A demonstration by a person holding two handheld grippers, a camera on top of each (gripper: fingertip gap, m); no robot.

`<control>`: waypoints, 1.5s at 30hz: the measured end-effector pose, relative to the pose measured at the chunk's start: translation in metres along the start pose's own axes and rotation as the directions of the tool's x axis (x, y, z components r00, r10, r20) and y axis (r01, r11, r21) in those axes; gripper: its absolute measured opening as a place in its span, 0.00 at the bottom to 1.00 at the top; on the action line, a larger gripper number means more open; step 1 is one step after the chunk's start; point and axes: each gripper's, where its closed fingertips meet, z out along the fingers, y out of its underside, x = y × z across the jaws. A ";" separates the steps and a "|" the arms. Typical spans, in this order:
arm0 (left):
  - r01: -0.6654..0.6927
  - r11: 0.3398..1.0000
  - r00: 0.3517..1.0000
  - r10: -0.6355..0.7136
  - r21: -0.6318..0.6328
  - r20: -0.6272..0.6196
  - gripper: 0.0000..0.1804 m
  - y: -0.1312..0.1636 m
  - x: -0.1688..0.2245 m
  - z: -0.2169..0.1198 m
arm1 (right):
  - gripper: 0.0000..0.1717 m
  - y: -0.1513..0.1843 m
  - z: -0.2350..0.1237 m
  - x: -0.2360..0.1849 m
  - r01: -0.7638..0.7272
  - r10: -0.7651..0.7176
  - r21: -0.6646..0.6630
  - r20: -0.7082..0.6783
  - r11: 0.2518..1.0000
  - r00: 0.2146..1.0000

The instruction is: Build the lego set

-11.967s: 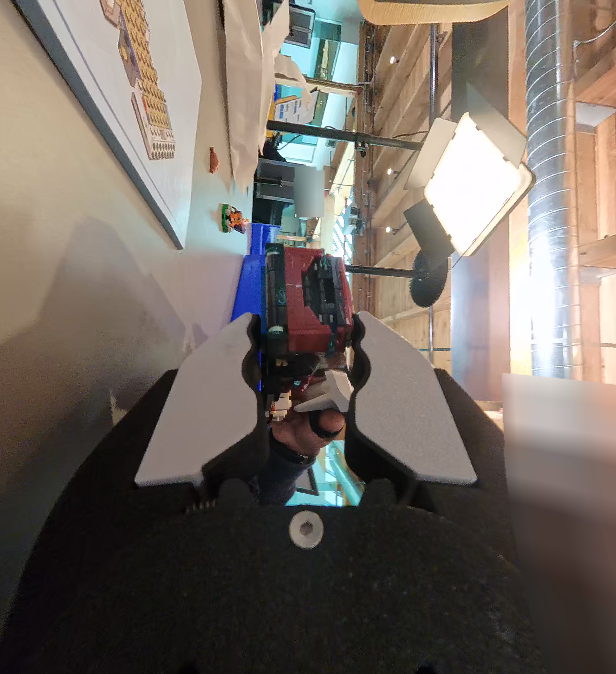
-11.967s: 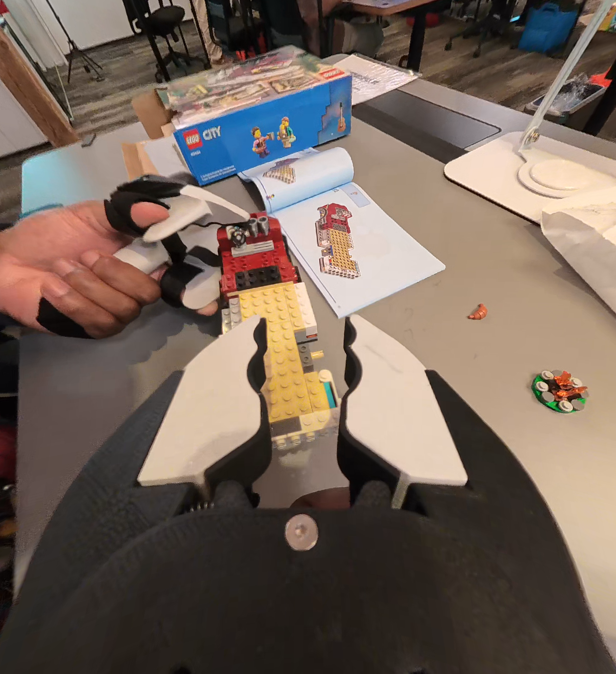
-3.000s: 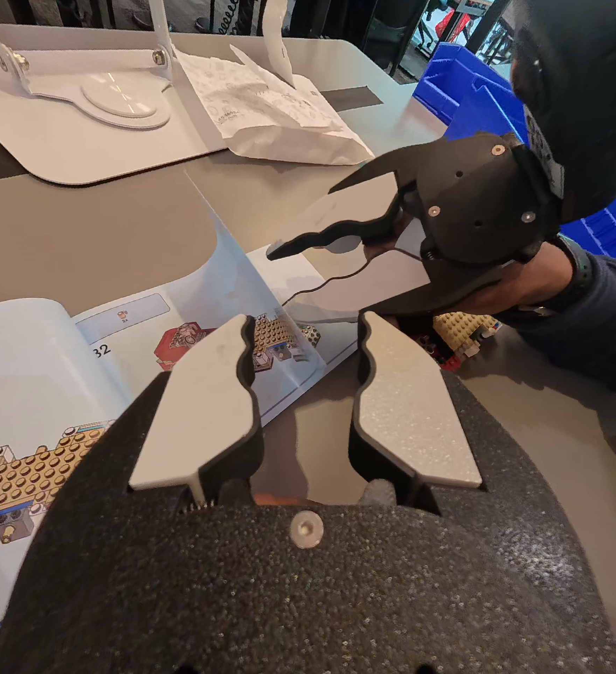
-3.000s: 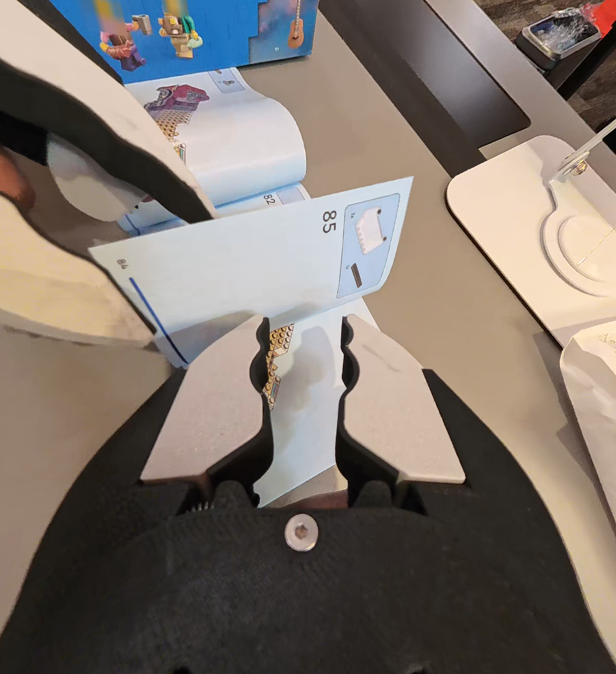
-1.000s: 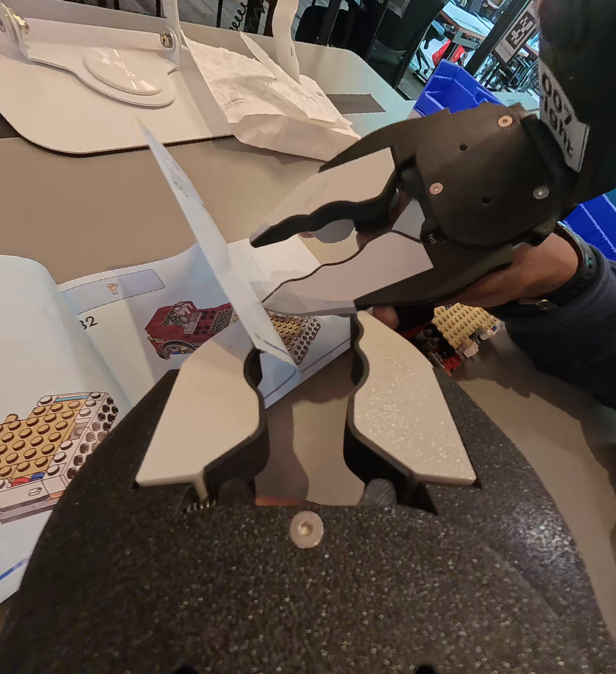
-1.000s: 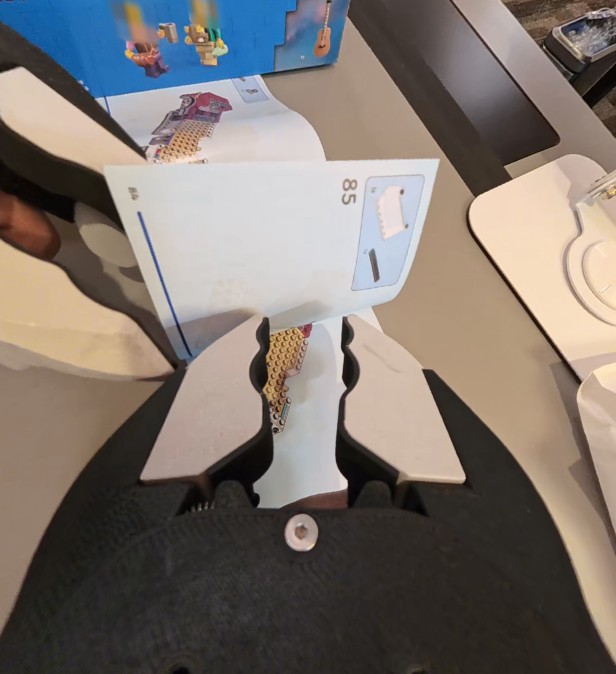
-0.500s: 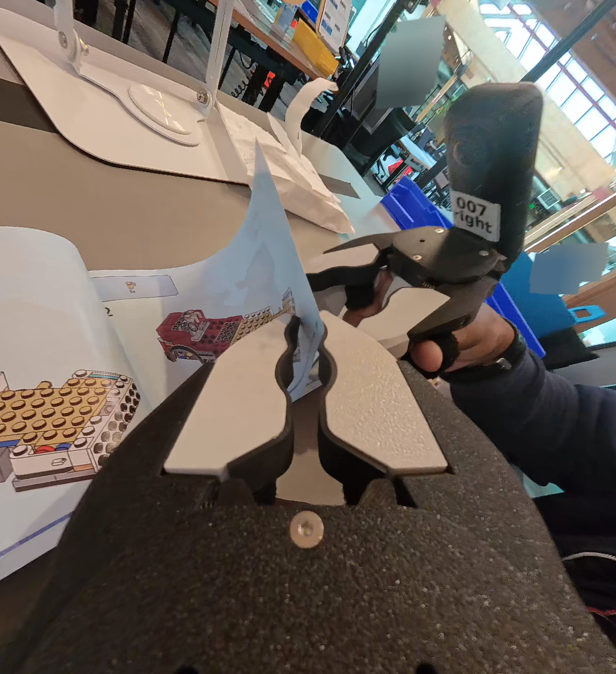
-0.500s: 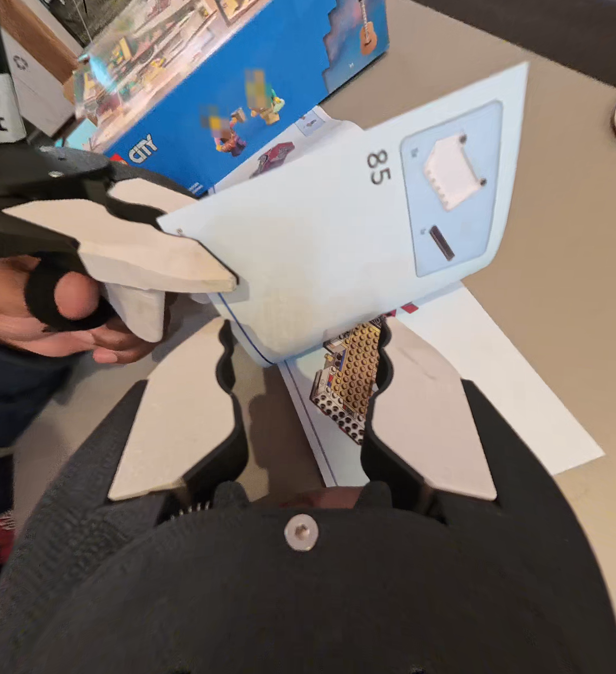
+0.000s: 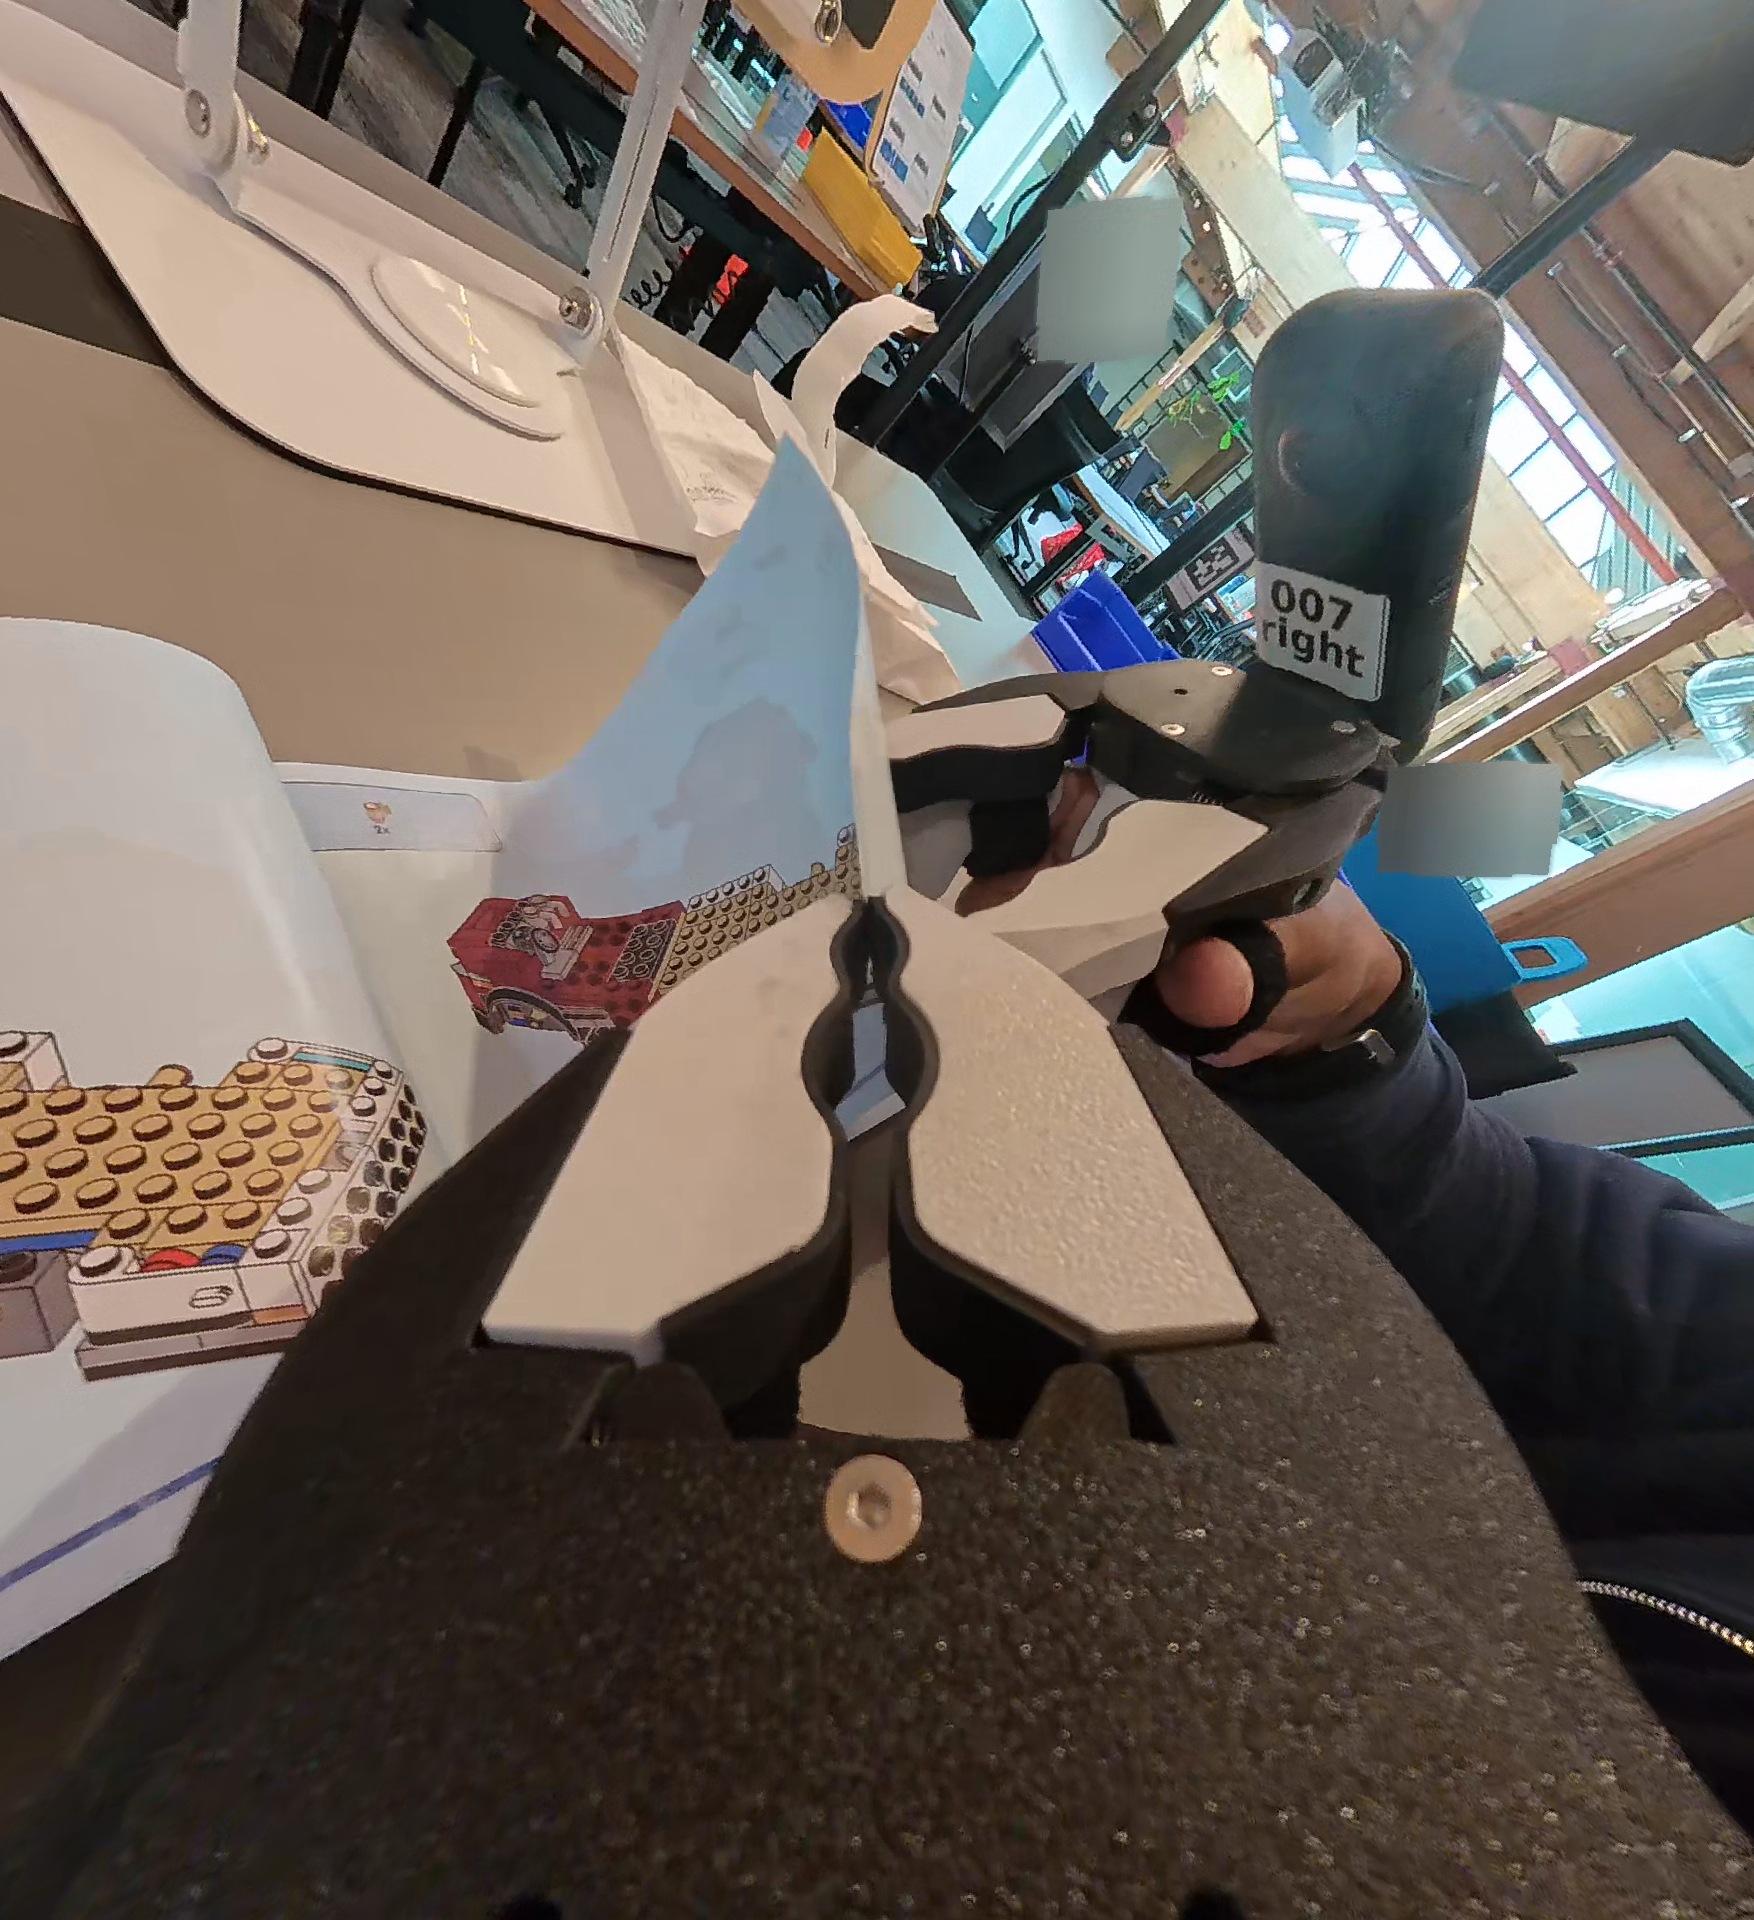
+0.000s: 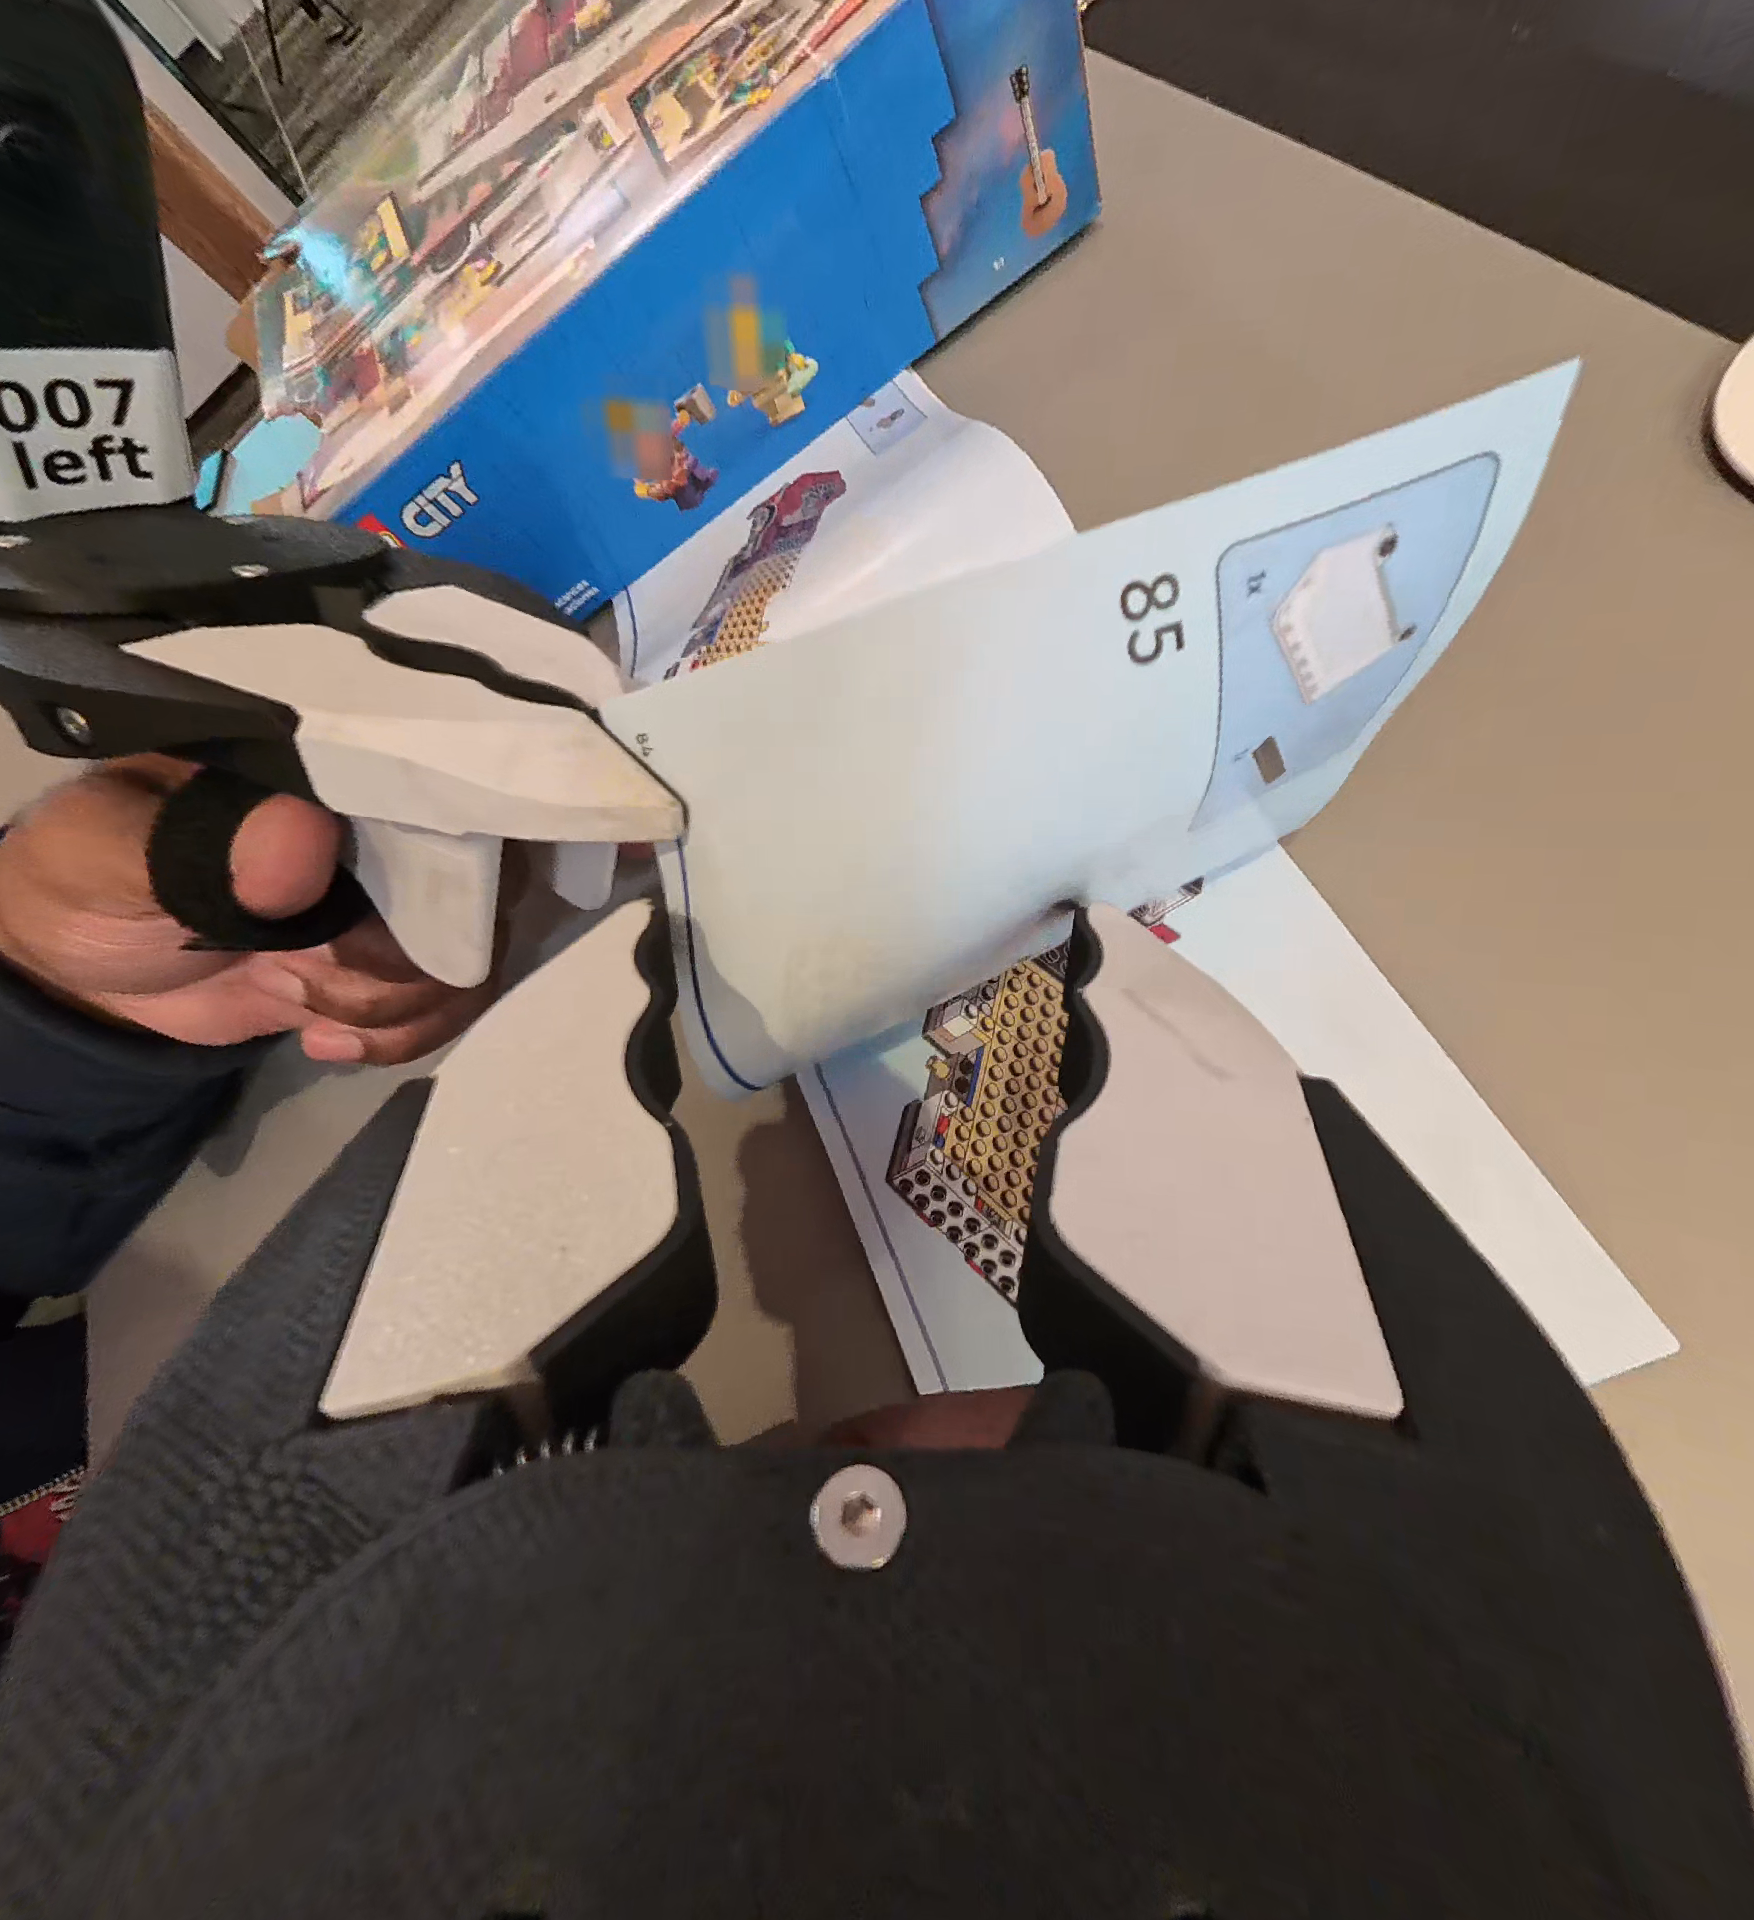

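Note:
My left gripper (image 9: 868, 909) is shut on the edge of a pale blue page (image 9: 748, 727) of an open brick-set instruction booklet (image 9: 125, 831) and holds that page lifted and curled. The right wrist view shows the same: the left gripper (image 10: 644, 805) pinches the page (image 10: 956, 748) at its corner. My right gripper (image 10: 862, 920) is open. The lifted page hangs just above and between its fingertips, which do not press on it. The booklet's lower page (image 10: 1268, 1091), with a printed brick model, lies flat on the grey table (image 10: 1372, 312). The right gripper (image 9: 930, 831) also shows just behind the page in the left wrist view.
A blue brick-set box (image 10: 696, 312) stands behind the booklet. A white lamp base (image 9: 333, 312) and a white paper bag (image 9: 707, 447) lie at the far side of the table. A blue bin (image 9: 1091, 623) stands beyond the table's edge. Both grippers' tips are close together, under 4 cm apart.
My left gripper has shut on the page's edge and lifted it higher. My right gripper has opened wide and drawn back from the page.

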 end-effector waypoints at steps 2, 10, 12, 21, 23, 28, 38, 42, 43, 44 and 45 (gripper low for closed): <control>0.010 1.000 1.000 -0.010 0.006 -0.007 0.00 -0.001 0.000 -0.001 | 0.43 -0.003 -0.001 0.001 -0.031 0.030 0.015 0.016 0.999 0.999; 0.059 0.998 0.997 -0.058 0.022 -0.045 0.00 -0.005 0.001 -0.004 | 0.45 -0.008 -0.005 -0.001 -0.159 0.152 0.052 0.118 0.986 0.981; 0.058 0.998 0.997 -0.057 0.028 -0.045 0.00 -0.006 0.000 -0.005 | 0.45 -0.005 -0.007 -0.003 -0.163 0.156 0.038 0.143 0.986 0.977; 0.040 0.999 0.995 -0.040 -0.010 -0.091 0.00 0.000 0.008 -0.001 | 0.48 -0.001 -0.001 0.007 -0.246 0.243 0.024 0.102 0.969 0.965; 0.036 0.999 0.995 -0.037 -0.015 -0.090 0.02 0.001 0.008 0.000 | 0.46 -0.001 0.001 0.007 -0.260 0.256 0.024 0.114 0.965 0.960; 0.069 0.997 0.988 -0.073 -0.028 -0.136 0.09 0.000 0.009 -0.002 | 0.33 -0.003 0.000 0.006 -0.254 0.246 0.042 0.137 0.966 0.959; 0.090 0.996 0.986 -0.090 -0.001 -0.139 0.04 -0.007 0.004 -0.007 | 0.32 -0.003 -0.006 0.008 -0.248 0.238 0.055 0.147 0.967 0.960; 0.108 0.994 0.983 -0.106 0.006 -0.149 0.00 -0.006 0.004 -0.006 | 0.45 -0.005 -0.004 0.001 -0.213 0.205 0.048 0.137 0.976 0.969; 0.114 0.993 0.982 -0.112 0.003 -0.154 0.00 -0.005 0.005 -0.005 | 0.47 -0.004 -0.003 0.000 -0.184 0.178 0.046 0.115 0.982 0.977; 0.119 0.993 0.981 -0.117 0.002 -0.156 0.00 -0.005 0.005 -0.005 | 0.48 -0.003 -0.001 0.000 -0.152 0.148 0.047 0.090 0.987 0.985; 0.123 0.992 0.980 -0.121 0.001 -0.158 0.00 -0.004 0.006 -0.004 | 0.48 -0.003 0.000 0.000 -0.131 0.127 0.046 0.077 0.990 0.989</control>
